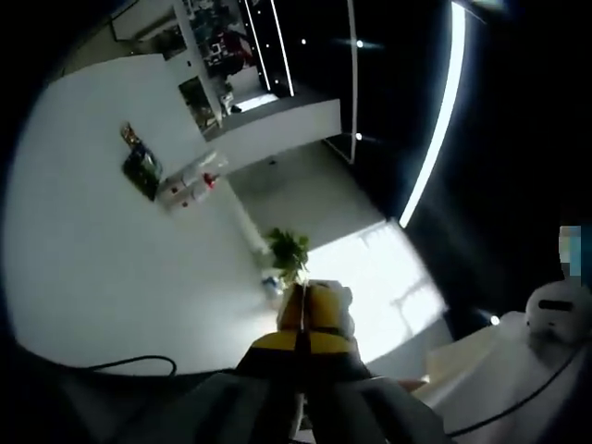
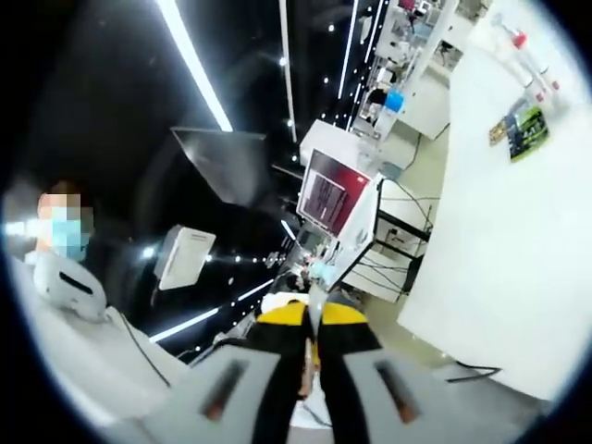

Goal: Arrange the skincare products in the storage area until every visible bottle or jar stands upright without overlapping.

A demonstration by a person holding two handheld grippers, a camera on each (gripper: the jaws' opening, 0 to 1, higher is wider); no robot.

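Overhead, both tongs, left (image 1: 302, 310) and right (image 2: 310, 319), closed; no writing legible.

left gripper (image 1: 302, 310): two grey jaws with yellow tips and black bands behind the yellow; a thin dark seam runs between them
right gripper (image 2: 311, 319): grey jaws, each with a small dark slot on its flat face; black mid-sections, yellow tips
person: white garment (image 2: 65, 351) with a thin black cable (image 2: 139, 347) trailing across it; white headset (image 2: 65, 282) with a dark strip
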